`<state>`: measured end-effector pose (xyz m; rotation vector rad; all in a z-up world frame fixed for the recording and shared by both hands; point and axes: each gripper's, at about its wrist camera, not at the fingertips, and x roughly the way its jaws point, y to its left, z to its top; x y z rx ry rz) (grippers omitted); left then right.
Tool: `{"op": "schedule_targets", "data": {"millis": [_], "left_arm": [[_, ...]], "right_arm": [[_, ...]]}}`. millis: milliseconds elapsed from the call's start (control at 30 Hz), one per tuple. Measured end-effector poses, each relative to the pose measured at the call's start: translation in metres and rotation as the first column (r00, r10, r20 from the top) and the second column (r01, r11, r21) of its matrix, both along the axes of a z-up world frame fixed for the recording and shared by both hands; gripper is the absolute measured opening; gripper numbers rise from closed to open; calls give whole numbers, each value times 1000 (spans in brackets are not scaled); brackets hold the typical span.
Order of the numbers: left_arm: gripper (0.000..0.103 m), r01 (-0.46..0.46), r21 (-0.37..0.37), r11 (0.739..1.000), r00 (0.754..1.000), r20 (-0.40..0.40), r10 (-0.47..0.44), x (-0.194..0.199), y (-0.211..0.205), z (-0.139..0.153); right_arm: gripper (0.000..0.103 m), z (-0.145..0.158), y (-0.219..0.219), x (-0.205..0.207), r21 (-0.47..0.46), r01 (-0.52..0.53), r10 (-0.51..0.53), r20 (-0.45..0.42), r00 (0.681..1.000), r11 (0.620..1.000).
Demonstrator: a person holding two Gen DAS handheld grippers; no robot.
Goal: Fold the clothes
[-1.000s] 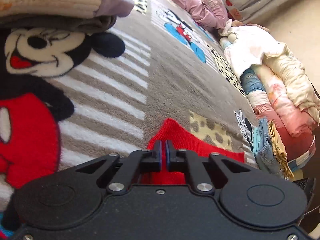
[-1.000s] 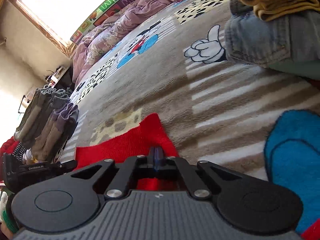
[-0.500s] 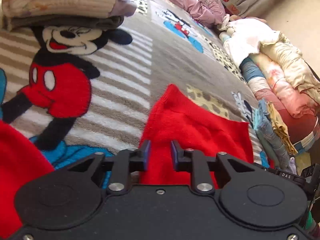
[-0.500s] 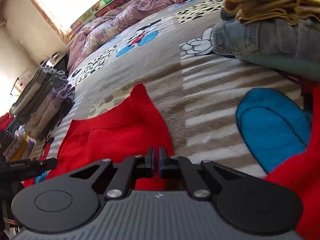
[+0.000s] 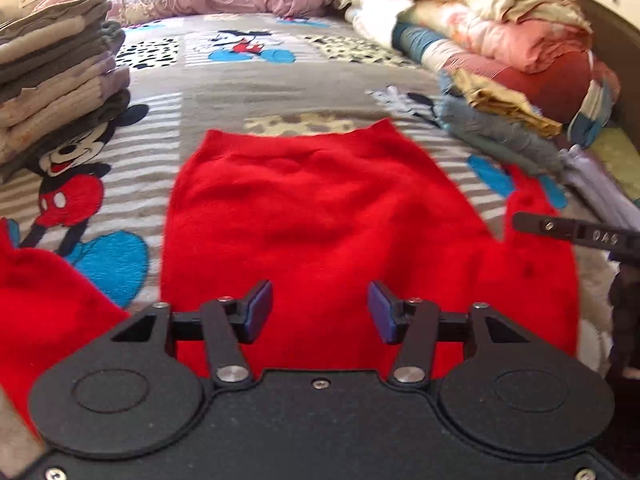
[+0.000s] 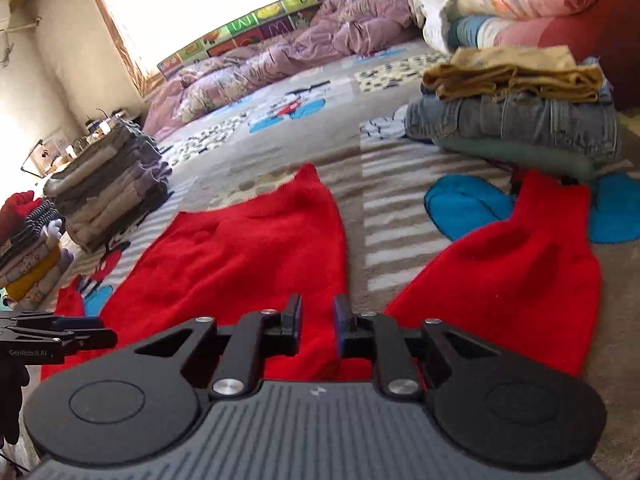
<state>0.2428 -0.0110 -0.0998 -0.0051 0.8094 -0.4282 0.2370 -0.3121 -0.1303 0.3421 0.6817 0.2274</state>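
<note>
Both sets of fingers, left gripper (image 5: pixel 320 312) and right gripper (image 6: pixel 316 320), are opening empty as we back off the red sweater (image 5: pixel 320 216), now flat on the cartoon blanket (image 5: pixel 224 92), ready for sleeve folds.

Cartoon blanket (image 5: pixel 224 92) — lilac duvet (image 6: pixel 280 60)
</note>
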Motion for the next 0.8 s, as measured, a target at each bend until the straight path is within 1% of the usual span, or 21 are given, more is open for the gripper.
{"op": "schedule_targets", "data": {"millis": [33, 67, 100, 133, 167, 200, 233, 267, 300, 333, 367, 433, 467, 500, 533, 600, 667, 700, 767, 800], "left_arm": [[56, 5, -9, 1000, 1000, 10, -5, -5, -7, 2], [58, 18, -5, 1000, 1000, 2, -18, -8, -18, 1], [63, 40, 4, 999, 999, -26, -39, -8, -27, -6], [64, 71, 19, 997, 994, -82, -70, -6, -37, -19], [64, 94, 44, 995, 988, -129, -88, -3, -45, -32], [63, 93, 68, 993, 991, -102, -86, -6, -48, -36], [63, 95, 58, 994, 993, -76, -91, -8, -47, -32], [63, 91, 15, 996, 994, -61, -90, -6, -45, -25], [62, 74, -31, 997, 996, -39, -75, -1, -42, -17], [61, 53, -61, 997, 998, -12, -54, 7, -42, -9], [59, 38, -70, 997, 999, 11, -38, 17, -44, -2], [49, 27, -63, 998, 998, 51, -24, 40, -57, 11], [48, 26, -65, 998, 998, 61, -22, 56, -67, 15], [45, 23, -71, 997, 998, 57, -19, 70, -74, 16], [39, 15, -70, 997, 999, 45, -12, 88, -84, 14], [35, 2, -55, 999, 1000, 28, 0, 121, -105, 10], [34, 1, -45, 999, 1000, 6, -1, 148, -125, 1], [34, -3, -41, 999, 1000, -8, 3, 160, -133, -5], [34, -11, -31, 999, 999, -39, 10, 185, -150, -19], [33, -9, 1, 1000, 998, -55, 9, 195, -160, -29]], "right_arm": [[19, 3, 3, -7, -4, -13, 13, 15, 1000, 1000], [22, 5, 6, -14, -8, -26, 26, 29, 999, 1000], [27, -2, 12, -14, -46, -39, 38, -18, 999, 998], [30, -11, 17, -13, -88, -45, 38, -82, 996, 995], [30, -15, 21, -20, -115, -51, 42, -81, 996, 992], [30, -18, 25, -26, -143, -57, 46, -80, 996, 988], [30, -15, 29, -36, -177, -58, 47, -64, 997, 982], [30, -12, 32, -44, -198, -48, 42, -39, 998, 979], [30, -7, 32, -56, -207, -40, 43, 10, 999, 977], [30, -4, 32, -69, -205, -47, 60, 57, 997, 978], [30, -5, 32, -76, -212, -52, 68, 71, 995, 976], [30, -9, 34, -89, -220, -68, 92, 98, 991, 973], [30, -12, 34, -93, -218, -71, 96, 108, 990, 973], [30, -16, 34, -97, -216, -73, 100, 117, 988, 974], [30, -20, 33, -100, -205, -71, 98, 122, 988, 976], [32, -28, 32, -101, -173, -76, 96, 111, 989, 982], [34, -33, 34, -99, -167, -92, 110, 98, 989, 982], [36, -34, 36, -98, -177, -108, 127, 95, 987, 978], [37, -35, 38, -96, -193, -128, 147, 88, 985, 973], [38, -35, 37, -96, -188, -131, 150, 87, 985, 973]]}}
